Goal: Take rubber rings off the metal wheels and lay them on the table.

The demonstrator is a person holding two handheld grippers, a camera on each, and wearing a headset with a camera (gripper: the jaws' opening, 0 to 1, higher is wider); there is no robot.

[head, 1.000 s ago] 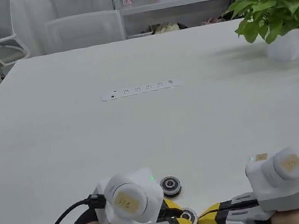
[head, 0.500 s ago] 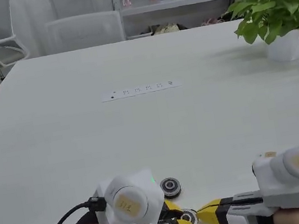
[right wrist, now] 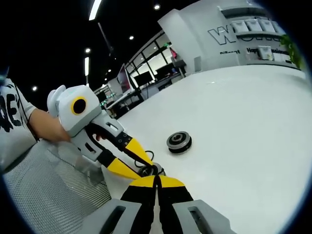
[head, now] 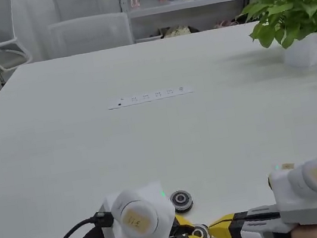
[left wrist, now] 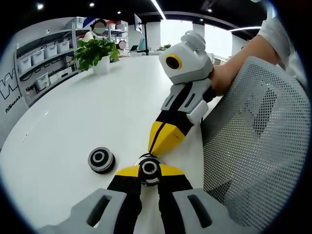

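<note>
Rubber rings (left wrist: 91, 161) looked still on both metal wheels, so the job had hardly begun and both rings were left to take off. Close to the near edge of the table (head: 150, 144), the left gripper (head: 193, 234) was clamped on one wheel (left wrist: 149, 168), and the free wheel (head: 181, 199) lay just beyond it. The right gripper (right wrist: 157, 180) had its claw pressed together, its tip touching the clamped wheel.
</note>
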